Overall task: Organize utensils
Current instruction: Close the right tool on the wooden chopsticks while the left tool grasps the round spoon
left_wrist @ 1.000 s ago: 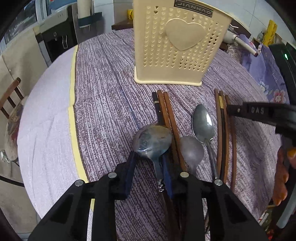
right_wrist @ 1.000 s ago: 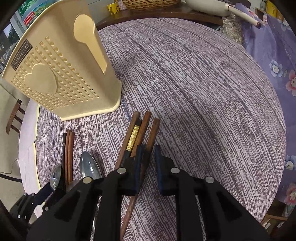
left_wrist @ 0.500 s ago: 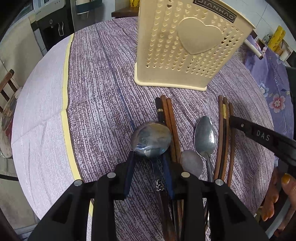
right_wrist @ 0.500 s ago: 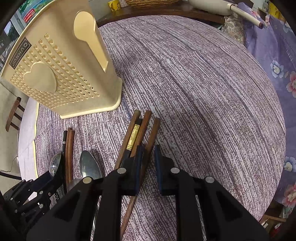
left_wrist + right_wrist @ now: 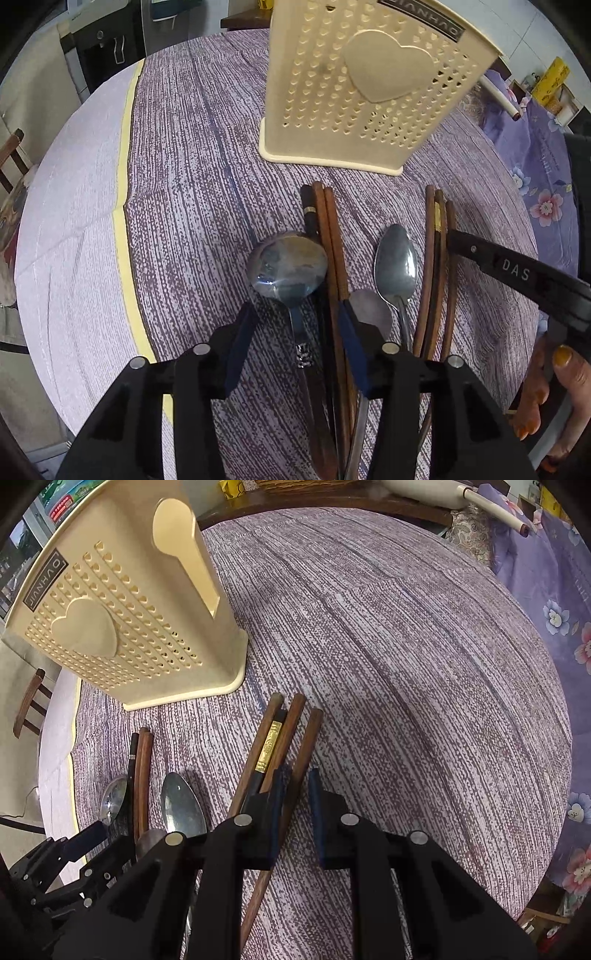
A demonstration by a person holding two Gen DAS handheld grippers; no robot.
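Before the cream perforated plastic utensil holder, the left claw is spreading around a steel spoon; the right claw is seemingly pinching a brown wooden chopstick.

My table is round, with a purple striped cloth on it. A yellow stripe runs down the cloth's left side. A cream basket full of little holes stands on the cloth, with a heart on its front. Near the basket lie some brown sticks side by side. A big spoon lies touching their left side. Right of them lies a shiny spoon, and a small one just beside it. More brown sticks lie farther right.
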